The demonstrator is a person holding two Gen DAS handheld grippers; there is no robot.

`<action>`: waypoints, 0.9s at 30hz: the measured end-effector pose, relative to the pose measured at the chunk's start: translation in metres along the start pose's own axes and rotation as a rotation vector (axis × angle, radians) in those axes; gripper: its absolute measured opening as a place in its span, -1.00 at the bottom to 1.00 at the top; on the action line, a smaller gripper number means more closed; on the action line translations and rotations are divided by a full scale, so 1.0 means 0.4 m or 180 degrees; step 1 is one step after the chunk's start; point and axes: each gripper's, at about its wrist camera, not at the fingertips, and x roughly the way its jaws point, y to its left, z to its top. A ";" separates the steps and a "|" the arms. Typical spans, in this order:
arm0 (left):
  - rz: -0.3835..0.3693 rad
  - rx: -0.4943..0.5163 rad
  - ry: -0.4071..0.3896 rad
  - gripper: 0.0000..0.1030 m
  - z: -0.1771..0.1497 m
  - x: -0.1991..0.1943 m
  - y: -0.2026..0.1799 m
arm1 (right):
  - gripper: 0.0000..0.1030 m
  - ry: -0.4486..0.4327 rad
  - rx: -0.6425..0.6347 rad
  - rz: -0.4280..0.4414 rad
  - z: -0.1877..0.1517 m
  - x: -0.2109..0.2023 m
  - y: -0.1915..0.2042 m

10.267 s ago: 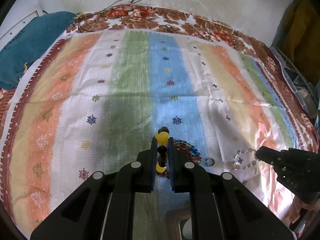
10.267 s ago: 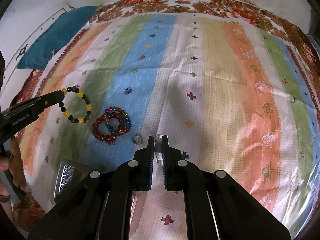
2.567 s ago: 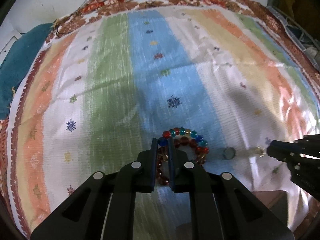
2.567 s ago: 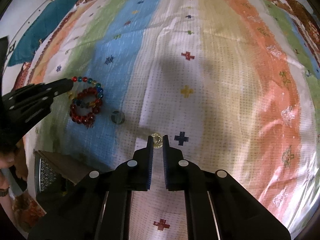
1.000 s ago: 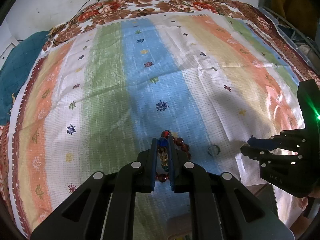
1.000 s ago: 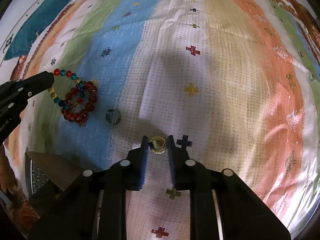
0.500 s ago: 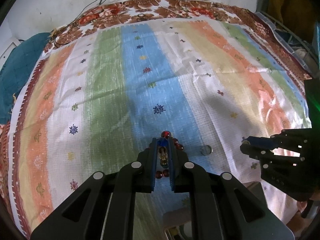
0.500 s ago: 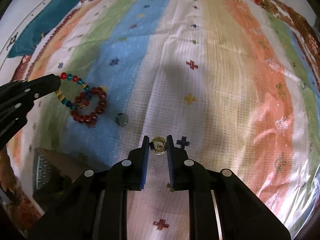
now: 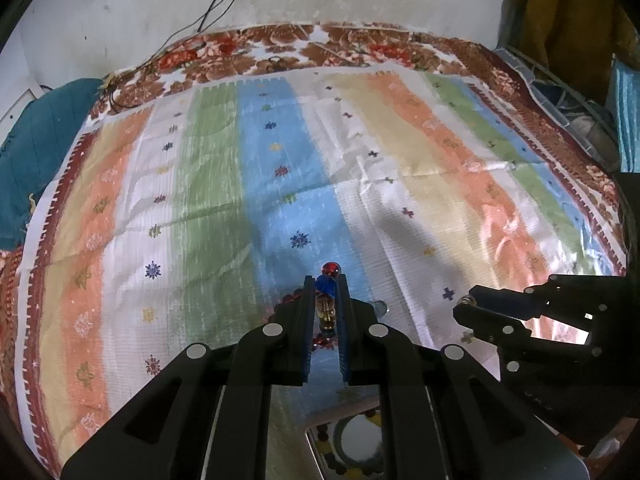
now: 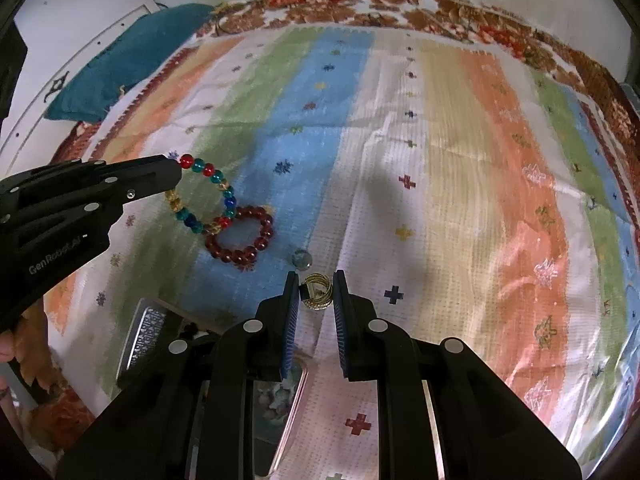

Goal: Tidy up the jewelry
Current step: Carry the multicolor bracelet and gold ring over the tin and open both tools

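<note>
Multicoloured bead bracelet (image 10: 202,196): we see it pinched at its top by the left gripper (image 9: 325,294), red, teal, blue and amber beads hanging in a loop above the striped cloth (image 10: 460,168); its lower beads overlap the dark red bracelet in the right wrist view, and we cannot tell whether they touch.
Dark red bead bracelet (image 10: 241,240): it lies flat on the blue stripe, just beside the small grey ring.
Small grey ring (image 10: 301,259): it rests on the cloth between the red bracelet and the gold ring.
Gold coiled ring (image 10: 317,292): it sits between the fingers of the right gripper (image 10: 316,294), touching the left finger; a narrow gap shows on the other side.
Left gripper: we see its jaws closed narrowly on the multicoloured bracelet.
Right gripper: its jaws stand a little apart, only slightly wider than the gold ring.
Jewelry box (image 10: 144,332): a dark case near the bottom edge, below both grippers, with yellow and dark beads (image 9: 356,474) visible inside in the left wrist view.
Teal cushion (image 10: 132,60): it lies off the far left corner of the cloth.
</note>
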 end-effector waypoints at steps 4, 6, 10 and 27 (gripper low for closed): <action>-0.0049 -0.0008 -0.0072 -0.82 -0.007 -0.033 -0.007 | -0.65 -0.0162 0.0069 0.0003 0.001 -0.035 -0.004; -0.0077 -0.0023 -0.0111 -0.82 -0.012 -0.050 -0.009 | -0.65 -0.0225 0.0103 0.0008 0.001 -0.052 -0.006; -0.0094 -0.0014 -0.0147 -0.82 -0.022 -0.072 -0.024 | -0.65 -0.0217 0.0070 0.0041 -0.008 -0.059 0.006; -0.0083 0.0056 -0.0319 -0.82 -0.079 -0.154 -0.054 | -0.65 -0.0509 0.0020 0.0007 -0.059 -0.141 0.026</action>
